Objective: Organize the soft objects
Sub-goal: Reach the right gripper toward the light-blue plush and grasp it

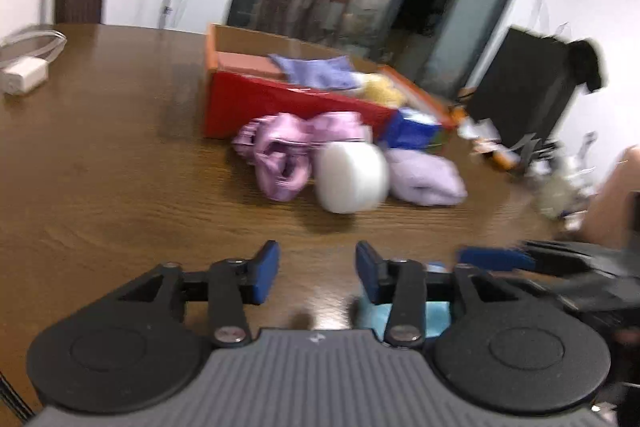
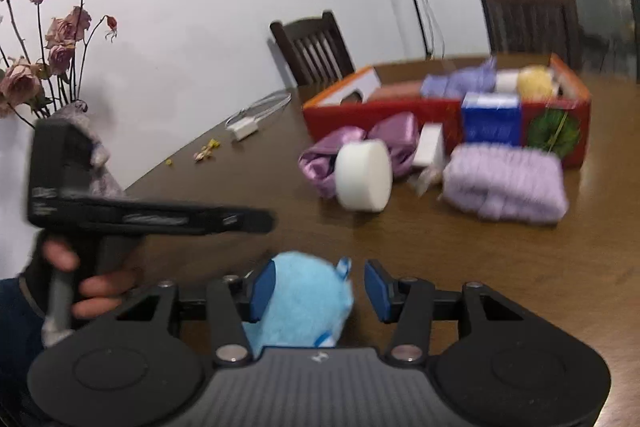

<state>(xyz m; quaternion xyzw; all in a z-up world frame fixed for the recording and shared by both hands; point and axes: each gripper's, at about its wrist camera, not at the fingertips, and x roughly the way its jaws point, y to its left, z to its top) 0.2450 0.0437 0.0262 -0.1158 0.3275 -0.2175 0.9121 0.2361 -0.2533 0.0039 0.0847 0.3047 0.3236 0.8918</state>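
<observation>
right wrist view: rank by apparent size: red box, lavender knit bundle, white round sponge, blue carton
1. red box
2. lavender knit bundle
3. white round sponge and blue carton: look about alike, not ranked; the sponge lies nearer the camera, so it may be smaller.

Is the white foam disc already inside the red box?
No. The white foam disc stands on edge on the table, in front of the red box, beside the lilac knit bundle.

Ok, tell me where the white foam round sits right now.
The white foam round stands on edge on the table, just in front of the pink satin cloth and left of the lilac knit bundle.
</observation>
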